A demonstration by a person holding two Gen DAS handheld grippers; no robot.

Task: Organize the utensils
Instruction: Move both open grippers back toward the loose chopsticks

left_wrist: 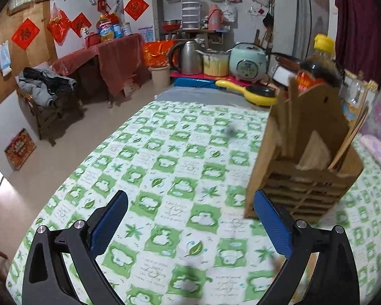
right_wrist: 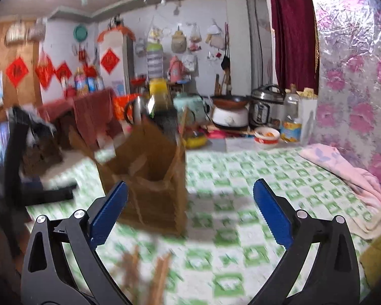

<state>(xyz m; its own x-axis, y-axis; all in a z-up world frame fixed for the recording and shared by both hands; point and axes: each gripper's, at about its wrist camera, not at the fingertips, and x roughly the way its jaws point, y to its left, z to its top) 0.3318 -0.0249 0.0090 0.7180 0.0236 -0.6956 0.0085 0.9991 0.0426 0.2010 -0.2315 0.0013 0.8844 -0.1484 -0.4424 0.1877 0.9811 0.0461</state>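
Observation:
A brown wooden utensil holder point(left_wrist: 304, 152) stands on the green-and-white checked tablecloth point(left_wrist: 165, 165), with wooden sticks point(left_wrist: 348, 139) leaning in its right compartment. My left gripper point(left_wrist: 190, 218) is open just left of the holder's near corner, with only cloth between its blue pads. In the right wrist view the picture is blurred. The holder point(right_wrist: 152, 172) stands ahead and to the left. My right gripper point(right_wrist: 190, 216) is open and holds nothing. Several brown wooden utensils point(right_wrist: 144, 274) lie on the cloth below it, too smeared to name.
A dark bottle with a yellow cap point(left_wrist: 320, 61) stands behind the holder, and a yellow pan point(left_wrist: 251, 91) lies at the table's far end. A pink cloth point(right_wrist: 348, 175) lies along the right edge by the flowered wall. The table's left edge point(left_wrist: 71, 167) drops to the floor.

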